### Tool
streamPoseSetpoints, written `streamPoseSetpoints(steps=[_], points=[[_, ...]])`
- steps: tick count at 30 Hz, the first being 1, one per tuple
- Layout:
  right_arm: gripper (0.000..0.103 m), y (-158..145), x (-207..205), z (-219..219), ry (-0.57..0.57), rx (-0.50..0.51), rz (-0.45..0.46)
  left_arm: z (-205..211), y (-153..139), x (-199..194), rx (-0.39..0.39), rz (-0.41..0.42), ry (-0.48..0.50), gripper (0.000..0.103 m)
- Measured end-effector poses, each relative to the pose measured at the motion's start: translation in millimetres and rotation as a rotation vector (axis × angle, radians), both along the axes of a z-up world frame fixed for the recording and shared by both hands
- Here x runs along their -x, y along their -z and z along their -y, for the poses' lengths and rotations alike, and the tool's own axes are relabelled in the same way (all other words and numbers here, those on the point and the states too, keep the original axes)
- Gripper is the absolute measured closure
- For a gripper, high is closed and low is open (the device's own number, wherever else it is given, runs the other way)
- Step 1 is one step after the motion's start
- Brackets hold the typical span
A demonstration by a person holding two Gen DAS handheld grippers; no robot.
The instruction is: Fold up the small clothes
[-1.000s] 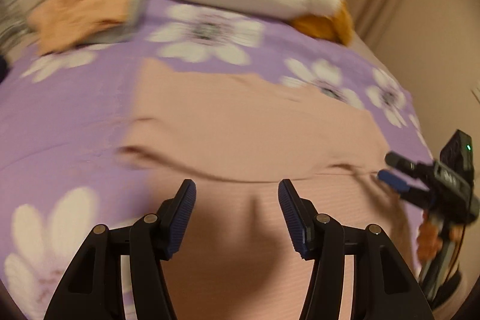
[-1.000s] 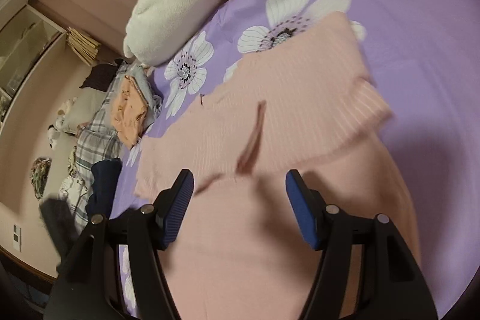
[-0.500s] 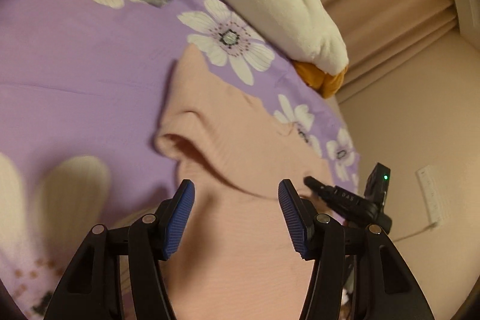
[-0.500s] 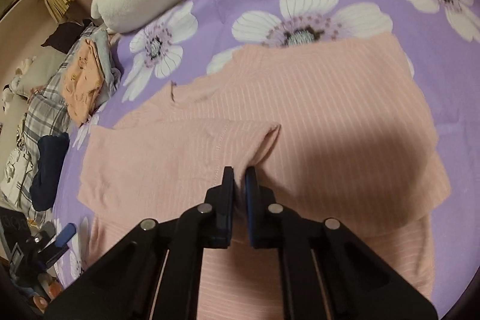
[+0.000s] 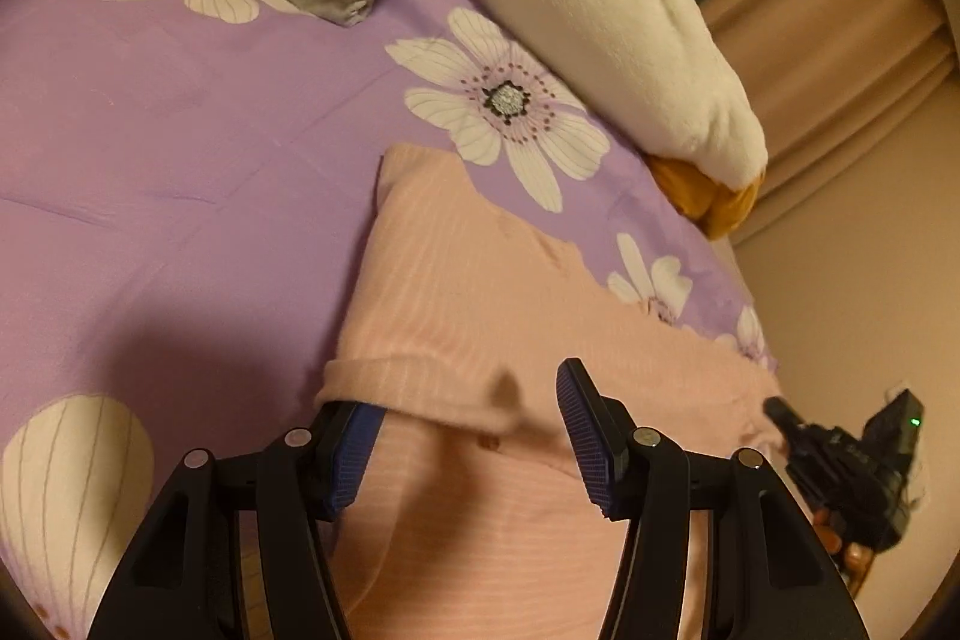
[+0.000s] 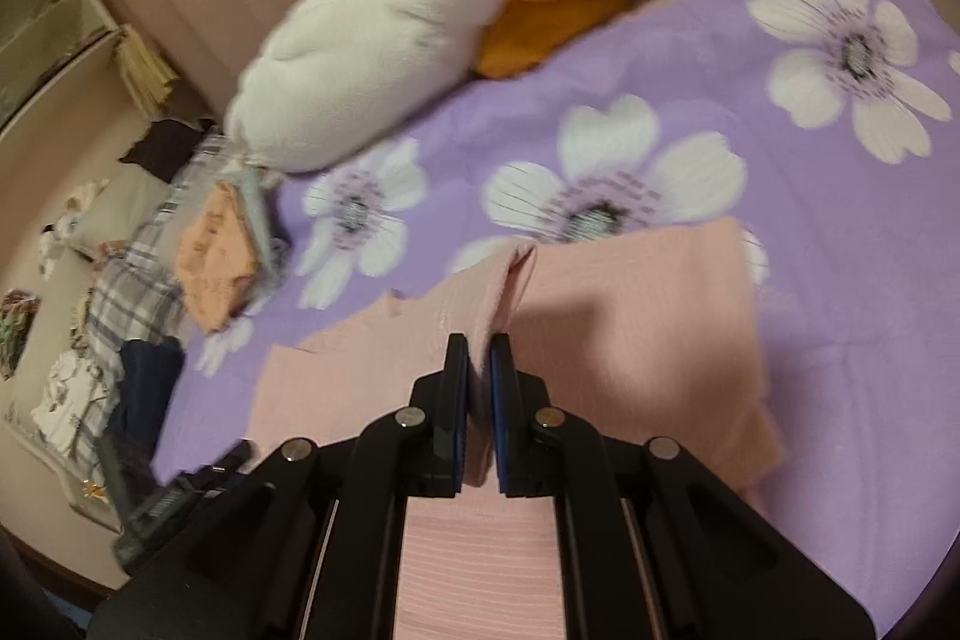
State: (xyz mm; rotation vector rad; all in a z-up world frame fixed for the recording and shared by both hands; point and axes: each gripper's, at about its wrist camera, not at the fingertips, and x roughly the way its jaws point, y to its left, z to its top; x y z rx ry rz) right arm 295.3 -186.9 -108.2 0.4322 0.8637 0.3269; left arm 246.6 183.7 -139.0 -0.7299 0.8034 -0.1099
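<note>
In the left wrist view, the pink top (image 5: 480,280) lies on the bed (image 5: 180,130), on a purple cover with white flowers. The left tool (image 5: 474,436) stands with its jaws apart over a folded edge of the top; its left finger (image 5: 354,454) is partly under that edge and the pads press nothing. A white plush (image 5: 600,34) lies beyond. The right tool (image 5: 840,466) shows at the right border.

In the right wrist view, the right tool (image 6: 478,412) is closed on a fold of the pink top (image 6: 630,340), which rises from the bed (image 6: 840,280) into the jaws. At the left lies a pile of clothes (image 6: 216,256).
</note>
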Motion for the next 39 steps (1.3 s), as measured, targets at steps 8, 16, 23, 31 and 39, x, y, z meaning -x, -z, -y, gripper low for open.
streamPoseSetpoints(steps=[8, 16, 23, 31, 39], points=[[0.091, 57, -3, 11, 0.038, 0.146, -0.169, 5, 5, 18, -0.077, -0.06, 0.073, 0.047], [0.08, 19, 11, 3, 0.01, 0.228, -0.015, -15, -28, 23, -0.087, 0.005, 0.069, 0.047], [0.084, 38, 0, -20, -0.065, 0.183, -0.05, 4, -26, -29, -0.045, 0.008, 0.101, 0.051], [0.1, 62, -3, -1, -0.028, 0.132, -0.107, -17, 19, -66, -0.017, -0.126, 0.027, 0.07], [0.089, 47, 12, 4, -0.001, 0.206, -0.073, -22, -3, -36, -0.06, -0.094, 0.054, 0.075]])
